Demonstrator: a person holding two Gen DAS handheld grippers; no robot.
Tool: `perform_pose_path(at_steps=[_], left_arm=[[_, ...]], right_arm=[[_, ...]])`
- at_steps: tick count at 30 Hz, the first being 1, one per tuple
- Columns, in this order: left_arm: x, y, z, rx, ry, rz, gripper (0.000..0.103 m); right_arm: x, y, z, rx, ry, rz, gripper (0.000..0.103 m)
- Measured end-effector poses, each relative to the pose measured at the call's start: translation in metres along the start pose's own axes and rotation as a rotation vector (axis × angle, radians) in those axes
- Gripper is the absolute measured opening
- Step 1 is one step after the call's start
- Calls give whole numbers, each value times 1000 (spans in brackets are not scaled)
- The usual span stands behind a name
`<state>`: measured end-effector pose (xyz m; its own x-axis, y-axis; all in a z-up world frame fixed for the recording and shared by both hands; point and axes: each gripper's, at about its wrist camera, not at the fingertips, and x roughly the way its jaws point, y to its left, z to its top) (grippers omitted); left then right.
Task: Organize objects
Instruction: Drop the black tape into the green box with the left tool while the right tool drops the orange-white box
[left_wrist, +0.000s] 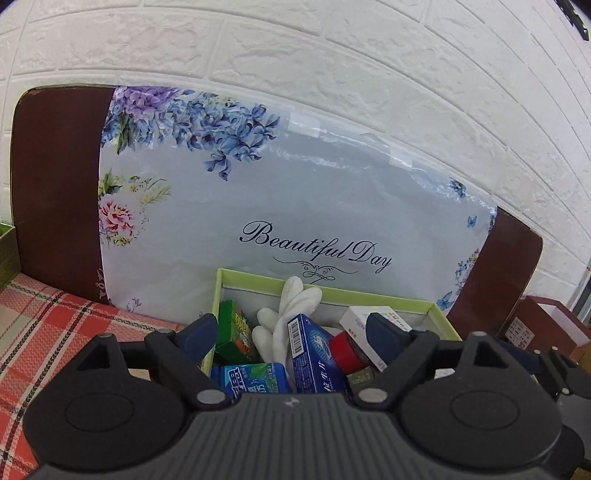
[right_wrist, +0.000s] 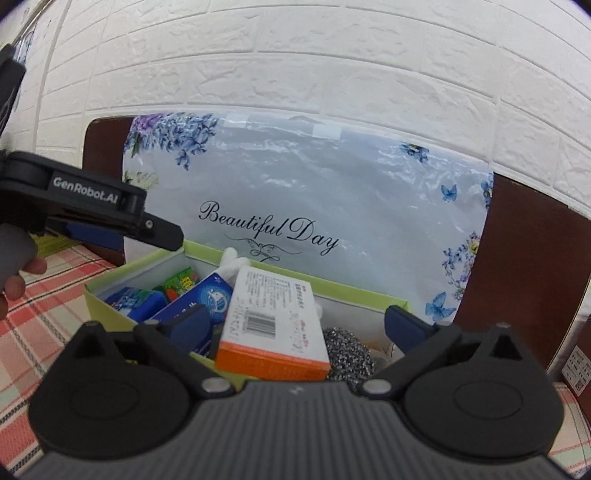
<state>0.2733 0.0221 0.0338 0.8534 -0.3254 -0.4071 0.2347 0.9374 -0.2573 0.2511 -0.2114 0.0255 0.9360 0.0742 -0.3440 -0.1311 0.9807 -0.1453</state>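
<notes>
Right under our left lens, the left gripper (left_wrist: 291, 328) hangs with its blue fingers (left_wrist: 199, 332) spread wide and nothing between them, poised over the green-rimmed box (left_wrist: 332, 290) on the plaid tablecloth (left_wrist: 44, 317). The box is already crowded: a green packet (left_wrist: 234, 332) leaning at the left wall, a white glove (left_wrist: 291, 306) draped upward in the middle, a blue carton (left_wrist: 314, 354) tilted against it, a blue-green pack (left_wrist: 255, 380) nearest us, and a red-capped jar (left_wrist: 347, 350) beside a white carton (left_wrist: 369, 319). Behind it all, a floral "Beautiful Day" panel (left_wrist: 295, 192) leans on the brick wall, a backstop, we'd guess. Over to our right lens now: the right gripper (right_wrist: 295, 328) is also splayed open, and the orange-and-white carton (right_wrist: 273, 325) lies between the fingers, propped on the other contents. We can't tell whether either pad touches it; it looks free, either just set down or about to be taken. A silvery scouring ball (right_wrist: 347, 350) nestles to its right, and the left tool juts in at the upper left, above the box's far corner.
</notes>
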Motion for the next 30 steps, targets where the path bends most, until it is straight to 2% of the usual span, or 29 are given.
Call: perform_pose_path(at_steps=[3,8,13,17,23,30], left_arm=[[-24,-13,1,44,-19,28,96],[-79,-35,-8,71,-84,87,103],[-123,-59,-38,123,-39,206,103],[-154,-68,-73,81,-28,223,103],[-173,-86,-108,126,49,260,103],[-184,-90,-117,120,60,289,103]], right_arm=[[-13,-7,1,52,25,-3,103],[-66,-17,5,112,31,-14,103],[-123,-18,-6,138,93,-27,103],[-163,-12,-25,171,119,-49,103],[-195,1,-55,201,165,-62,103],[-206,9,-63,209,185,-73,103]])
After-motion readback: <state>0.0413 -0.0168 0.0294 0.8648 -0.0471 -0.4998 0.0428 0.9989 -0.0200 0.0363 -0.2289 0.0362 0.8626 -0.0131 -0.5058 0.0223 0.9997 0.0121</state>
